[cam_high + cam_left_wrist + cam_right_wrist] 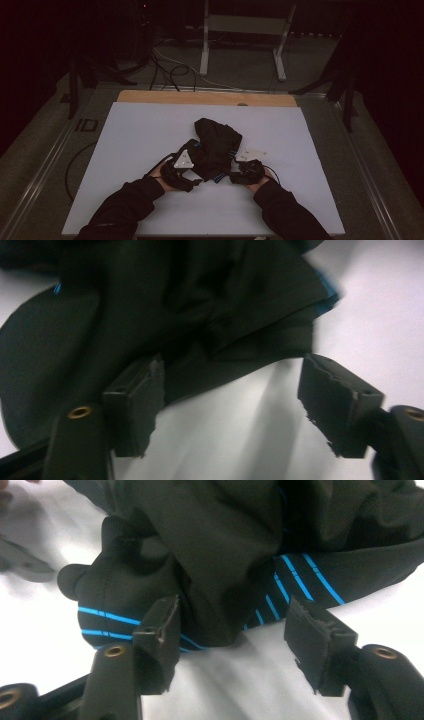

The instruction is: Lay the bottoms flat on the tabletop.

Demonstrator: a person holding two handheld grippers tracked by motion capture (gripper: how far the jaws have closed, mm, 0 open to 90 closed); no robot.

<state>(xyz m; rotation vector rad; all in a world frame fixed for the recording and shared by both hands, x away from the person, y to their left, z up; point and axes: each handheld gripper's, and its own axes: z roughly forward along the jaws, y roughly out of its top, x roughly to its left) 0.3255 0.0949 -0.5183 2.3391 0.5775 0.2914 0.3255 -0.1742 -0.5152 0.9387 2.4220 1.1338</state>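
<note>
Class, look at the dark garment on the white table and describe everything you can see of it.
The garment is black, soft-looking fabric with thin bright blue stripes on a banded edge. It lies crumpled in a folded heap on the white table, near its middle, not spread flat. The left tool and right tool sit at its near edge with jaws apart; the left tool's one pad touches the cloth.

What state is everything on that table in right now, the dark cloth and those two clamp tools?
Black garment: crumpled in a heap on the white table, blue-striped edge facing the person.
Left gripper: jaws apart, at the garment's edge, not yet clamped.
Right gripper: jaws apart, straddling the striped edge, not yet clamped.
</note>
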